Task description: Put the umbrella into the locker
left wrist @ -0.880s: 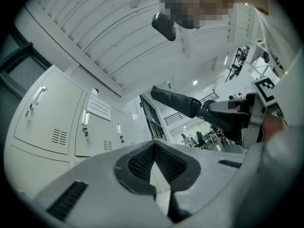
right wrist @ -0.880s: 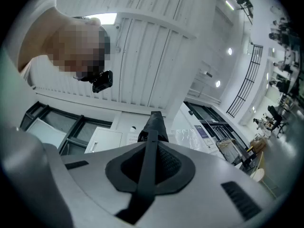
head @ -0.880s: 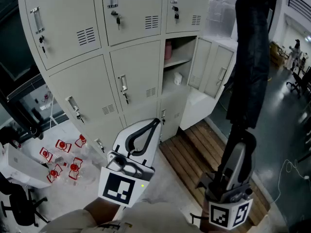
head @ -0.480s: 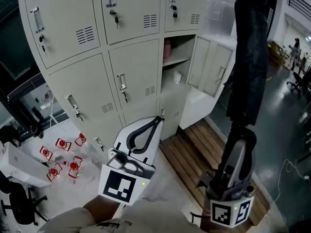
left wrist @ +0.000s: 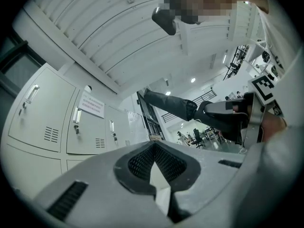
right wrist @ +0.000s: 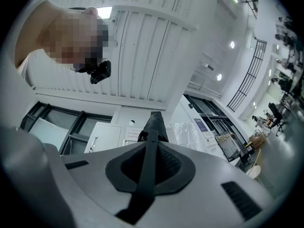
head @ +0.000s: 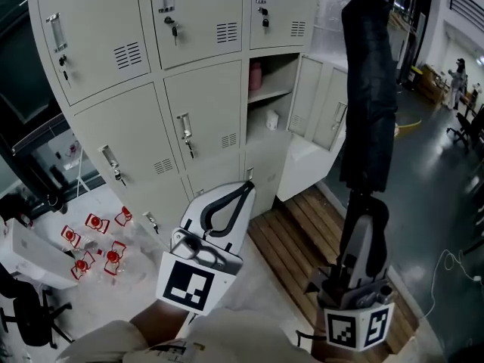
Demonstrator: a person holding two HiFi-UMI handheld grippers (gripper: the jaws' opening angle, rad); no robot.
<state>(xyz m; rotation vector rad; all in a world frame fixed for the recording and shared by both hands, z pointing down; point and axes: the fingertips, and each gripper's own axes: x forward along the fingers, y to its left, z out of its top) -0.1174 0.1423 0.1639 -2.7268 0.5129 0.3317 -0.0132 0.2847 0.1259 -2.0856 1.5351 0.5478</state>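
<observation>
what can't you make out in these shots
Pink thing in the open locker: head view, too small to name.
Sign: left gripper view, print too small to read.
Umbrella handle: head view, hidden inside the right gripper.
Red things at lower left: head view, too small.

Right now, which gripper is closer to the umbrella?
Right. The right gripper is clamped on the umbrella by its shaft; the left gripper is apart from it, off to the side, holding nothing.

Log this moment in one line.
right tool: shut on umbrella | left tool: shut, empty | open locker: umbrella not yet inside
</observation>
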